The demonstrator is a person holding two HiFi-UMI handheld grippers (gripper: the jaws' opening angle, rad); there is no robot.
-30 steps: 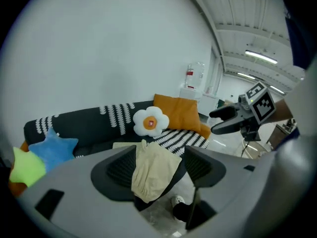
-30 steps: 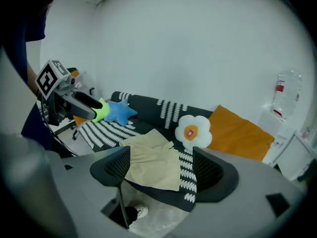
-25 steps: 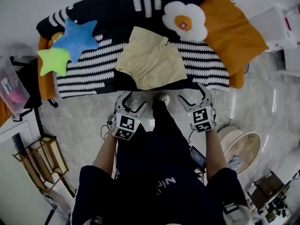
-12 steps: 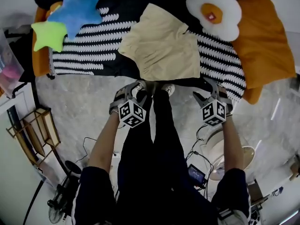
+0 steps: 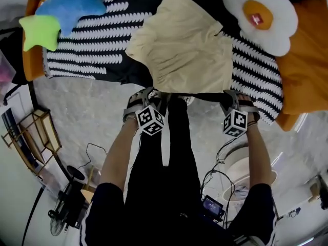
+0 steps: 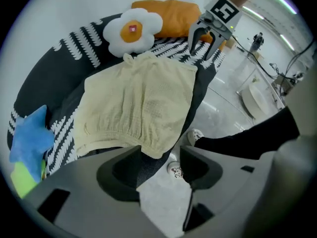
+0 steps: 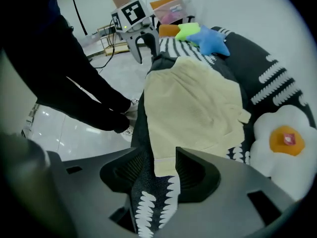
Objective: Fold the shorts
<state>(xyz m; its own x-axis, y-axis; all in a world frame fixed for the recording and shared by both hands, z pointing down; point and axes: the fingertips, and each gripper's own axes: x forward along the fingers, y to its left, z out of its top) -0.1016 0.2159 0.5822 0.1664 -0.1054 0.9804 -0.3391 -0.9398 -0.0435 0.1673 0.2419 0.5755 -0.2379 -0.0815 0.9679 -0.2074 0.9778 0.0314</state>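
Note:
Pale yellow shorts point(image 5: 184, 50) lie flat on a black cover with white stripes point(image 5: 92, 45). My left gripper point(image 5: 148, 97) points down at the shorts' near left corner. In the left gripper view that corner point(image 6: 151, 148) sits just at the gap of the open left gripper point(image 6: 159, 155), with no pad pressing on it. At the near right corner is my right gripper point(image 5: 233, 97). Its jaws are closing, and in the right gripper view the shorts' corner point(image 7: 163, 165) lies between the fingertips of the right gripper point(image 7: 161, 170), which still stand apart.
A blue star cushion point(image 5: 69, 1) and a green one point(image 5: 38, 29) lie at the left. A fried-egg cushion point(image 5: 259, 17) and an orange pillow point(image 5: 307, 60) are at the right. The person's legs point(image 5: 169, 152) stand against the sofa's front edge. A wooden rack point(image 5: 33, 137) and cables point(image 5: 92, 152) are on the floor.
Both grippers have dropped from in front of the sofa down to the shorts' near edge and tipped downward. The right jaws have narrowed. The head view has moved closer.

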